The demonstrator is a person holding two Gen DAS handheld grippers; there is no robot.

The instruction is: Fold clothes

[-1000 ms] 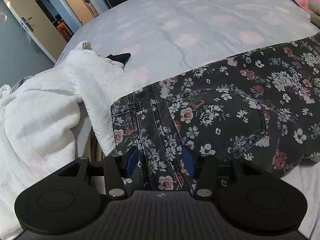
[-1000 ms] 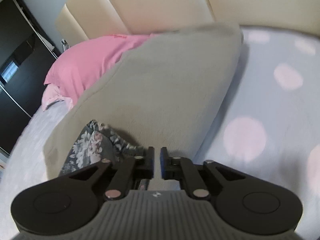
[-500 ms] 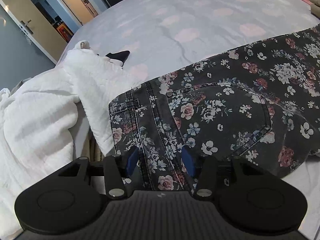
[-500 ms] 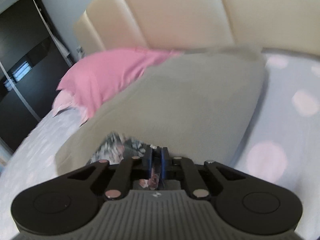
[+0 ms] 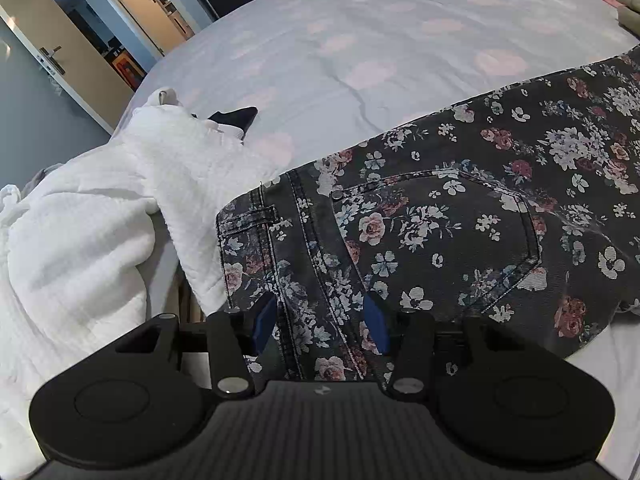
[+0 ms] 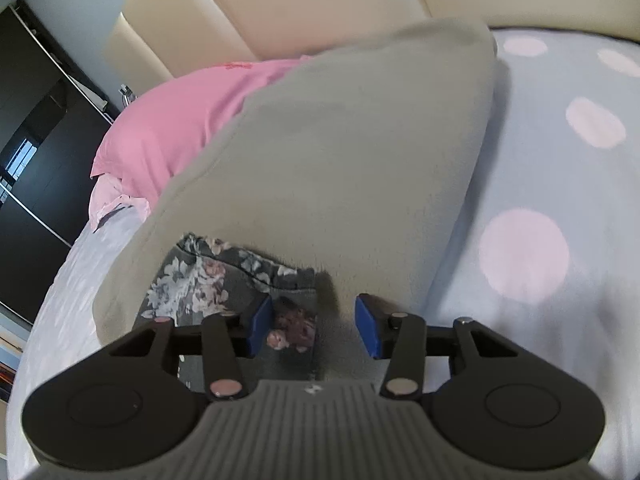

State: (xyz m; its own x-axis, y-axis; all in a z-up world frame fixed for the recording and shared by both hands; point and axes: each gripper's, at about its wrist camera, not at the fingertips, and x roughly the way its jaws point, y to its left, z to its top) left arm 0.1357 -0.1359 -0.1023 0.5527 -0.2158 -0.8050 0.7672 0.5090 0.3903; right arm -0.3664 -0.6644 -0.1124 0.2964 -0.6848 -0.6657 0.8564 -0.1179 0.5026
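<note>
Two handheld grippers are working over a bed covered by a pale sheet [image 5: 360, 32] with faint pink dots. Dark floral jeans [image 5: 460, 224] are lying flat across the sheet, back pocket facing up, with the waistband end nearest the left wrist camera. The left gripper [image 5: 320, 320] is hovering low over that waistband, its blue-padded fingers [image 5: 265, 320] spread wide with denim showing between them, and they are not pinching any fabric. A rumpled white garment [image 5: 92, 232] is lying just beside the jeans on the left, touching their edge, and a small dark item [image 5: 236, 117] is peeking out behind it.

In the right wrist view, the far end of the floral jeans [image 6: 208, 276] is resting on a grey-green cushion [image 6: 340, 152]. The right gripper [image 6: 316, 326] is sitting over that end with its blue fingers [image 6: 366, 326] wide apart, holding nothing; a fold of floral cloth is lying loose between them. A pink pillow [image 6: 180, 128] is leaning behind the cushion against a cream padded headboard [image 6: 280, 4].
</note>
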